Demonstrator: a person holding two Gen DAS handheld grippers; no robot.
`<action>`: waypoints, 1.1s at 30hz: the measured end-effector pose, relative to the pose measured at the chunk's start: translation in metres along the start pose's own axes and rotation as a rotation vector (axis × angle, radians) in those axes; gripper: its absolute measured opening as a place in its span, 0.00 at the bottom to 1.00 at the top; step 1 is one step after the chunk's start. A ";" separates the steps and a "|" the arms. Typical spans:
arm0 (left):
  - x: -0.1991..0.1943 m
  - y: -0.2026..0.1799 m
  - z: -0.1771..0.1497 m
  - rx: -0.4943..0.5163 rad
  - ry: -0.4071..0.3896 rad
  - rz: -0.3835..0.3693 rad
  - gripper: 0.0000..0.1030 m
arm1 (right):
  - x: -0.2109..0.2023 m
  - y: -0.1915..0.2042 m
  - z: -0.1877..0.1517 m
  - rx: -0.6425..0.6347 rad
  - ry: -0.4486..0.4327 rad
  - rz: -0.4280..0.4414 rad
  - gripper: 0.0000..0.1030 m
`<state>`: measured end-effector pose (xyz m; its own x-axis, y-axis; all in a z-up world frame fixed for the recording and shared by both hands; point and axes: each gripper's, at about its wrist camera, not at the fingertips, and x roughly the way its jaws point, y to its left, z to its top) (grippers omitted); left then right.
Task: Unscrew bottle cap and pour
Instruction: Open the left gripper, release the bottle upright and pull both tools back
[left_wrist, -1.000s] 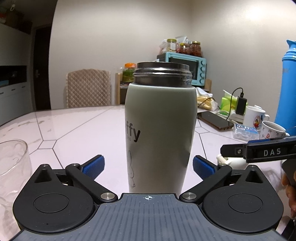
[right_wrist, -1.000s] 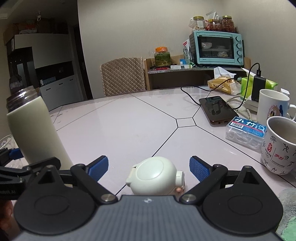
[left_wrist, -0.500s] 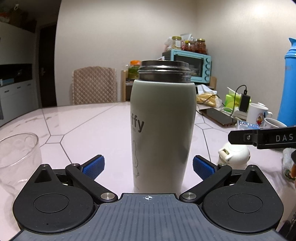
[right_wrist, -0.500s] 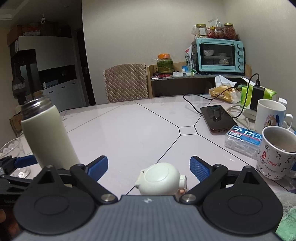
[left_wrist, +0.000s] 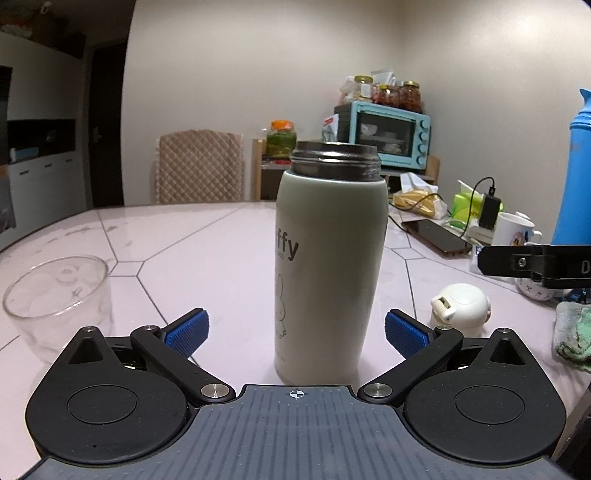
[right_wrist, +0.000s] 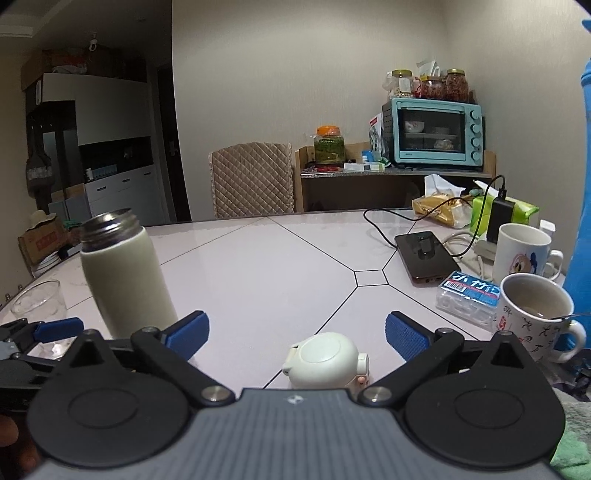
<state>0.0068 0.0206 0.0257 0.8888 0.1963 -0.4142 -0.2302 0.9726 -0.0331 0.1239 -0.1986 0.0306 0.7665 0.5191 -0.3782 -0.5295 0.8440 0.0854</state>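
A pale green bottle (left_wrist: 328, 258) with an open steel mouth stands upright on the table, uncapped. My left gripper (left_wrist: 296, 332) is open, with the bottle between its blue pads and clear gaps on both sides. The bottle also shows at the left of the right wrist view (right_wrist: 125, 273). Its white cap (right_wrist: 327, 363) lies on the table between the open fingers of my right gripper (right_wrist: 297, 332), untouched; it also shows in the left wrist view (left_wrist: 461, 306). An empty clear glass (left_wrist: 59, 295) stands left of the bottle.
At the right stand two mugs (right_wrist: 535, 317), a plastic box (right_wrist: 467, 299), a phone (right_wrist: 426, 256) on a cable and a tall blue flask (left_wrist: 576, 177). A green cloth (left_wrist: 574, 332) lies at the front right. A chair (right_wrist: 251, 179) and a toaster oven (right_wrist: 434, 134) are behind.
Both grippers have drawn back. The bottle looks smaller and farther from the left gripper, and the cap sits farther from the right gripper. Both stay open.
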 end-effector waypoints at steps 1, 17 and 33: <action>-0.002 0.000 0.000 0.000 0.000 0.001 1.00 | -0.003 0.001 0.000 -0.002 -0.002 0.003 1.00; -0.050 -0.009 -0.011 0.036 -0.006 0.029 1.00 | -0.057 0.013 -0.020 0.018 0.029 -0.006 1.00; -0.070 -0.009 -0.017 0.005 0.008 0.050 1.00 | -0.075 0.021 -0.040 0.015 0.070 0.015 1.00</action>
<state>-0.0599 -0.0038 0.0398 0.8730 0.2433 -0.4227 -0.2721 0.9622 -0.0082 0.0404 -0.2251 0.0236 0.7311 0.5213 -0.4400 -0.5348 0.8384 0.1047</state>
